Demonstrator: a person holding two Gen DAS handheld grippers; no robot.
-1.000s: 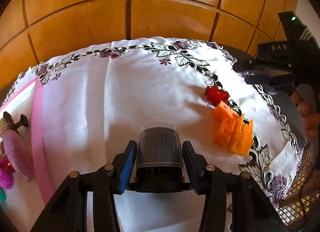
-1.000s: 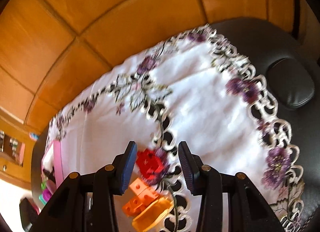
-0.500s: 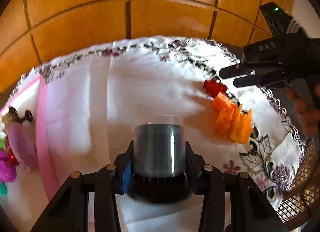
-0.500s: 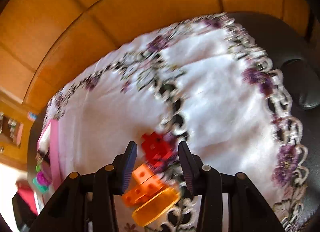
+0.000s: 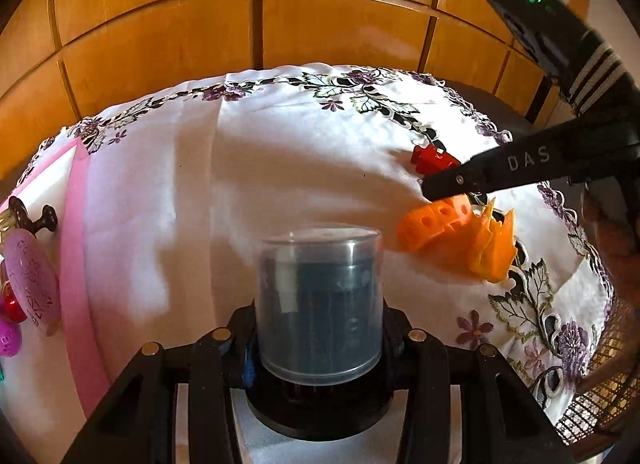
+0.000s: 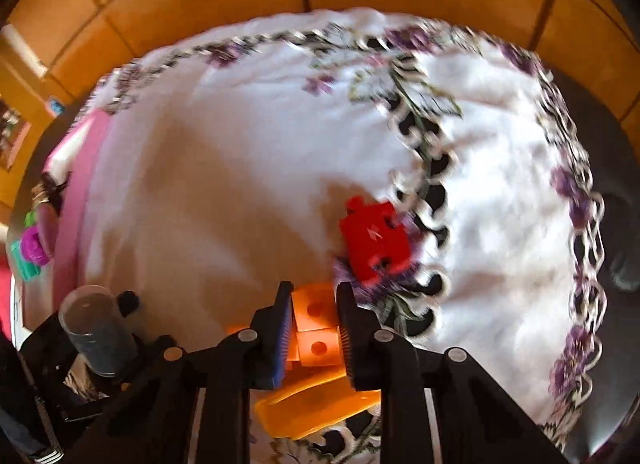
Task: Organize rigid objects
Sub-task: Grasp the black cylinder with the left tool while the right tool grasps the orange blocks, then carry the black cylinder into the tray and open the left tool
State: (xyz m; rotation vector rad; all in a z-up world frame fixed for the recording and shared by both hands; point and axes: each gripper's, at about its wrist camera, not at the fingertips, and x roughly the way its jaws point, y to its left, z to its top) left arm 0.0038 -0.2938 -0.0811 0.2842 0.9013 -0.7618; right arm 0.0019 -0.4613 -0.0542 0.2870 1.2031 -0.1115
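Note:
My left gripper [image 5: 318,344] is shut on a clear plastic cylinder case [image 5: 318,296] with dark contents and a black base, held just above the white embroidered cloth [image 5: 260,167]. To the right, an orange block with holes [image 5: 432,223] leans against yellow-orange flat pieces [image 5: 494,248]. A red puzzle-shaped piece [image 5: 434,157] lies behind them. My right gripper [image 6: 314,296] points steeply down and is shut on the orange block [image 6: 318,348], with its pads pressing both sides. The red piece [image 6: 374,242] lies just beyond its fingertips.
A pink-edged white tray [image 5: 74,244] at the left holds a pink oval toy [image 5: 30,280] and other small toys. A wicker basket [image 5: 600,392] sits at the lower right. Wooden panels [image 5: 320,23] rise behind the table. A person's hand [image 5: 612,232] holds the right gripper.
The right gripper moved from over the red piece down and back to the orange block, rolled, and shut on it. The left gripper kept hold of the cylinder case.

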